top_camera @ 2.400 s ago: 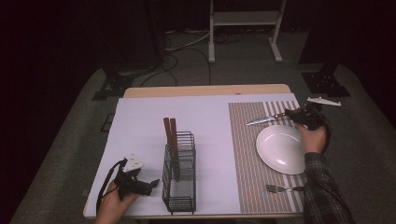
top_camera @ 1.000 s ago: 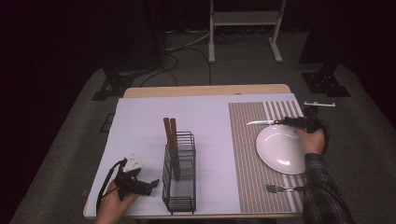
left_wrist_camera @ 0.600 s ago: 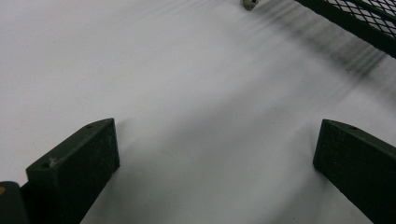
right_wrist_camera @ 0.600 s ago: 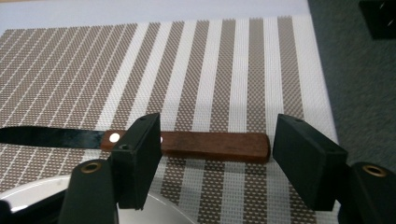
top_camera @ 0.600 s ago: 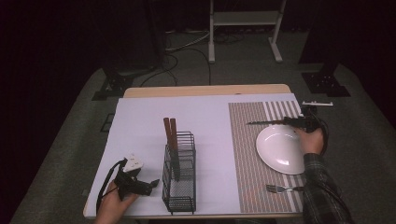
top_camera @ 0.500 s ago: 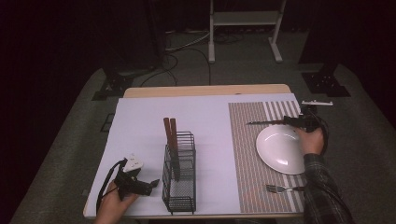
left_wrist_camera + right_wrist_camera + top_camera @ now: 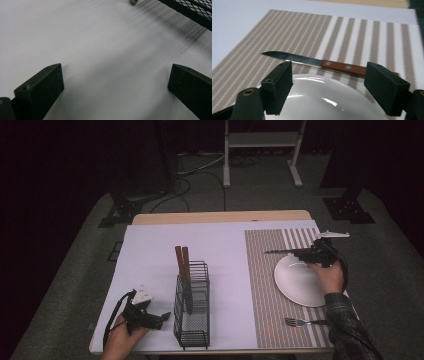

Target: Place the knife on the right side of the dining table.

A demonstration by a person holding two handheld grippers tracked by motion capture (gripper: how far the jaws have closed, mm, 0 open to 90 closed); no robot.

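My right gripper [image 7: 328,86] hovers over the white plate [image 7: 322,100], its jaws just opened wider and gripping nothing. Just past them, the knife [image 7: 322,62] lies flat on the striped placemat [image 7: 312,30], beyond the plate's far rim.

White-covered table [image 7: 150,250] carries striped placemat [image 7: 265,285] and wire rack [image 7: 192,320].

Wood-handled steel knife [image 7: 317,62], glossy plate [image 7: 324,100]
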